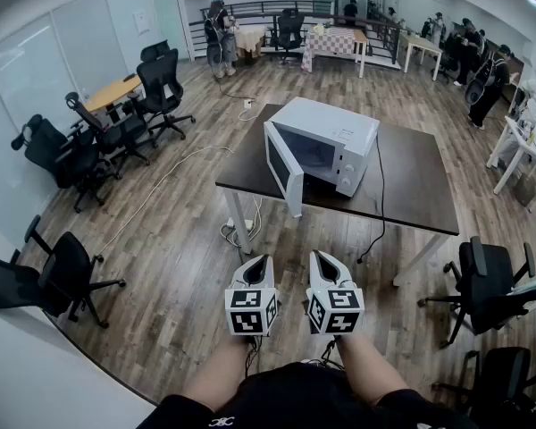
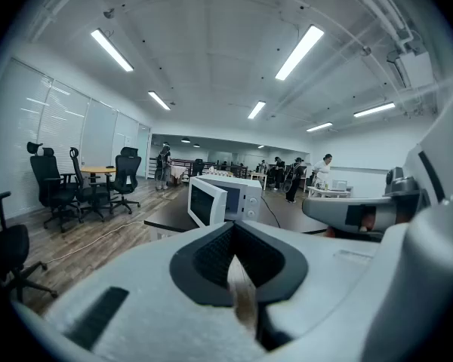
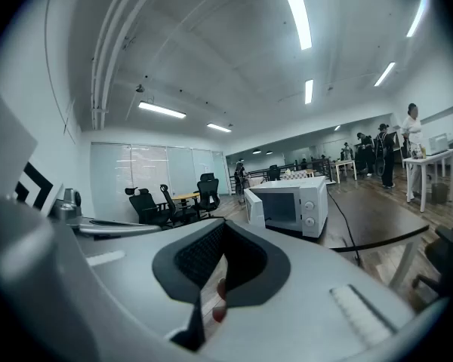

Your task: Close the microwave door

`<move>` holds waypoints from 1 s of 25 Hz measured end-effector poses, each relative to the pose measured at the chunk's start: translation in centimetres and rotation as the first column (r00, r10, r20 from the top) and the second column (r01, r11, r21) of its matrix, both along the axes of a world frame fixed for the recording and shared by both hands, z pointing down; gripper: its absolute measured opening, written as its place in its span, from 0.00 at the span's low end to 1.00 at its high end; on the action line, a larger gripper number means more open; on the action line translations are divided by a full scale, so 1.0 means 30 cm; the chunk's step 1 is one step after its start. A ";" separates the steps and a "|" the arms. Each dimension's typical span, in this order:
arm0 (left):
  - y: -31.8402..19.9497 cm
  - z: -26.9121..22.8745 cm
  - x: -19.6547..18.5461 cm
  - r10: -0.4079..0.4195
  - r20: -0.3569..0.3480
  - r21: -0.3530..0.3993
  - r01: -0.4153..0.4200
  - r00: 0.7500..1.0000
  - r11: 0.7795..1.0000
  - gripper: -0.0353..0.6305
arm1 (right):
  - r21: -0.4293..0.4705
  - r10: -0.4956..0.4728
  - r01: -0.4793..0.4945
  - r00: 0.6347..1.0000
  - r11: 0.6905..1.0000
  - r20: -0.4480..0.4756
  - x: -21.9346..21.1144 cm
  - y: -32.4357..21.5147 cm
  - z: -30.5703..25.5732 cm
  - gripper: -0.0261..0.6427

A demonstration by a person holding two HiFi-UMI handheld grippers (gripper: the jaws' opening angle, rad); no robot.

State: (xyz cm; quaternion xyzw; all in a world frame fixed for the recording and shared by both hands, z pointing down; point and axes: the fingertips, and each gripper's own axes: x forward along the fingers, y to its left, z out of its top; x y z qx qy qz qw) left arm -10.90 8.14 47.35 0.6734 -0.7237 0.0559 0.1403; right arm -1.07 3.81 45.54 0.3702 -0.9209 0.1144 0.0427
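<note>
Nothing's really started yet: the person stands well back from the table [image 1: 420, 186], left gripper [image 1: 258, 264] and right gripper [image 1: 322, 263] held out side by side, both with jaws pressed together and nothing in them. The microwave [image 1: 335, 137] sits toward the table's near left corner, door [image 1: 283, 170] swung wide open at the near edge. Next move, I'd guess: walk up, put a gripper on the door's outer face, push till it latches. Wood floor [image 1: 170, 266], office chairs [image 1: 165, 83] around, people [image 1: 219, 34] at the far end

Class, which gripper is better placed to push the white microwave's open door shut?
Left, probably. The white microwave's open door shows its outer face to the left gripper's side; the right gripper is equally far back.
</note>
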 end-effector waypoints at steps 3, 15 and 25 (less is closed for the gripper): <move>0.001 -0.006 0.003 -0.001 0.004 -0.002 0.001 1.000 1.000 0.07 | -0.001 0.000 0.000 1.000 1.000 0.000 0.004 -0.001 -0.001 0.05; 0.002 0.015 0.026 0.000 0.001 -0.026 0.000 1.000 1.000 0.07 | 0.001 0.006 -0.006 1.000 1.000 0.027 0.039 -0.003 -0.009 0.05; -0.081 0.039 0.048 0.003 0.003 -0.041 -0.002 1.000 0.999 0.07 | 0.009 -0.005 0.005 1.000 1.000 0.023 0.067 -0.074 0.001 0.05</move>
